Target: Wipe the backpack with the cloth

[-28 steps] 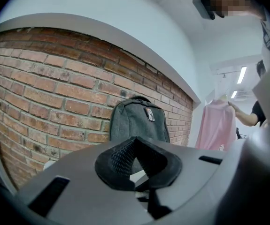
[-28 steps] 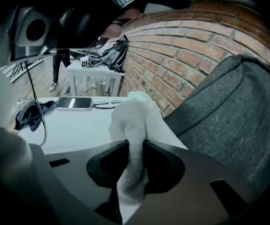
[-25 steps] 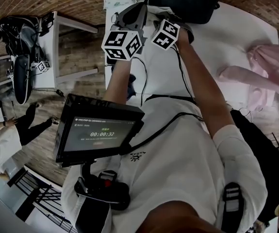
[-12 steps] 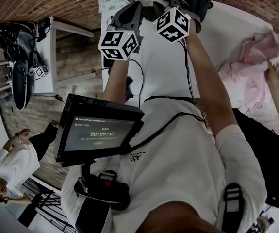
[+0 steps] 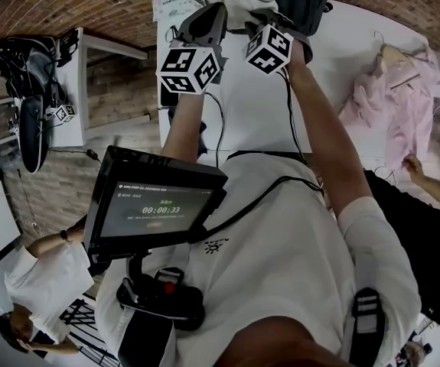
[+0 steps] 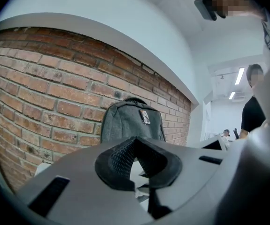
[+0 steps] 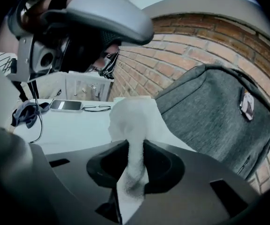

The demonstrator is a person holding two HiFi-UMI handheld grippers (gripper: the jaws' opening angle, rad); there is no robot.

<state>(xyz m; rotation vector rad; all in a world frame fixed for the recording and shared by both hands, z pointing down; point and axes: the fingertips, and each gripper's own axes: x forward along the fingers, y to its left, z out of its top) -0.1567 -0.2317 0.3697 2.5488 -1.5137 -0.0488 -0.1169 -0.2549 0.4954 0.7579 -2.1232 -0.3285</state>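
1. Pinching a strip of the white cloth [image 7: 134, 125] between the jaws of the right gripper [image 7: 135, 159], with the bunched free end standing up beyond the pads.
2. Holding nothing in the left gripper [image 6: 135, 145]: jaws pressed together at the tips, aimed level at the bag.
3. Placing the backpack [image 7: 210, 111] at the far edge of the white surface [image 7: 73, 128], against the brick wall [image 6: 55, 93], just beyond and to the right of the cloth. No contact between cloth and fabric visible yet.
4. Judging the step in hand as bringing the cloth to the front panel. Best done by keeping the pinch firm, laying the bunched end flat on the grey fabric and sweeping from the top downward in overlapping strokes. Press lightly, so as not to tip or slide the bag along the wall. Brace its left side with the empty jaws if it rocks.
5. Reading the bag as upright: long axis vertical, top loop uppermost, front panel with its small badge facing the near side, toward both grippers.
6. Keeping strokes clear of the phone [image 7: 65, 105] and glasses [image 7: 97, 108] lying further left.
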